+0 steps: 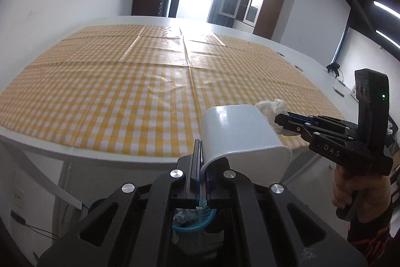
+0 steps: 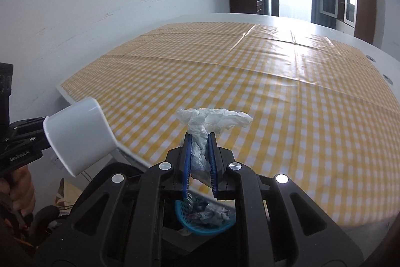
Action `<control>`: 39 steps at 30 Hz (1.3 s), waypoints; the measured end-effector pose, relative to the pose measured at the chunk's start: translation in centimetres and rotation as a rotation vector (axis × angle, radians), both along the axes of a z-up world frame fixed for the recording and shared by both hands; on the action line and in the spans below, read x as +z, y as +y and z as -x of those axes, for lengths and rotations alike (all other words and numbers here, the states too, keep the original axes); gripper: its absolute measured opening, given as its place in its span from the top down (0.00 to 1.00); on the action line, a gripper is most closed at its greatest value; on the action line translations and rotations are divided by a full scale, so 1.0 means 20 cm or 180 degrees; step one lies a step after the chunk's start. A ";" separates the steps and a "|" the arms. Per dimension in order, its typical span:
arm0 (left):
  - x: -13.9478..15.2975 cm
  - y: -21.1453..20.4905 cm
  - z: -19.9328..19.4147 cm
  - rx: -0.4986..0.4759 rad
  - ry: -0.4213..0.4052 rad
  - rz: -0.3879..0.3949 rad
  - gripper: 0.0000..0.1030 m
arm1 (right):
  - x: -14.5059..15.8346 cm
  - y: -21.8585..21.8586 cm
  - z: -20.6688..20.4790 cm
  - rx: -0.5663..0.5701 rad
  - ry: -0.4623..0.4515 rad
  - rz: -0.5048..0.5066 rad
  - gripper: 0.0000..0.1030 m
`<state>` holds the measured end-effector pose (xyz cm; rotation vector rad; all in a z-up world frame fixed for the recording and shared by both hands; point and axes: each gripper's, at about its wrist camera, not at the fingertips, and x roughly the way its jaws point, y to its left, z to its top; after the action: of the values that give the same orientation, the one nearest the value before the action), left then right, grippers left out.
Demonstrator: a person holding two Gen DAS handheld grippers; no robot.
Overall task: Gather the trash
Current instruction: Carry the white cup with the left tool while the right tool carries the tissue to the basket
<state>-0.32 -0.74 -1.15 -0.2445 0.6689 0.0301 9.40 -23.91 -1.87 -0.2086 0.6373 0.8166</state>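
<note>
The left tool was clenched on the rim of a white plastic cup, pinching the wall between its blue pads. The cup lay tipped on its side in the air, its open mouth turned back toward the tool and its closed base pointing out over the near edge of the worktop. From the right wrist view the same cup hung past the corner of the worktop, beyond the edge of the yellow-and-white checked tablecloth.

The right tool was grasping a crumpled white tissue, the wad squeezed between the pads and blooming out above the fingertips. In the left wrist view that tissue sat just beside the cup's base, with the right tool reaching in from the side (a bare hand gripped its handle).

Below both tools, off the worktop's near edge, a blue mesh basket stood on the floor, already holding crumpled paper scraps. The tablecloth itself lay flat, showing fold creases.
</note>
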 end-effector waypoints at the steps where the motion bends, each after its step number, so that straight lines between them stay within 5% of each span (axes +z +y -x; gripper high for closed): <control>1: -0.02 -0.02 0.03 -0.0030 0.0019 0.0002 0.98 | -0.01 -0.01 0.04 0.0031 0.0007 -0.0003 0.88; 15: -0.40 -0.07 0.20 -0.0176 0.0533 0.0075 0.98 | -0.40 -0.10 0.47 0.0360 0.0386 0.0273 0.88; 39: -1.38 0.25 -0.34 0.0071 0.1668 0.0600 0.98 | -1.30 0.24 -0.09 -0.0169 0.1580 0.0946 0.88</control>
<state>6.51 4.22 -28.80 -0.4327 1.1932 0.0533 11.29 -19.14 -27.79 -0.2593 1.2294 0.7225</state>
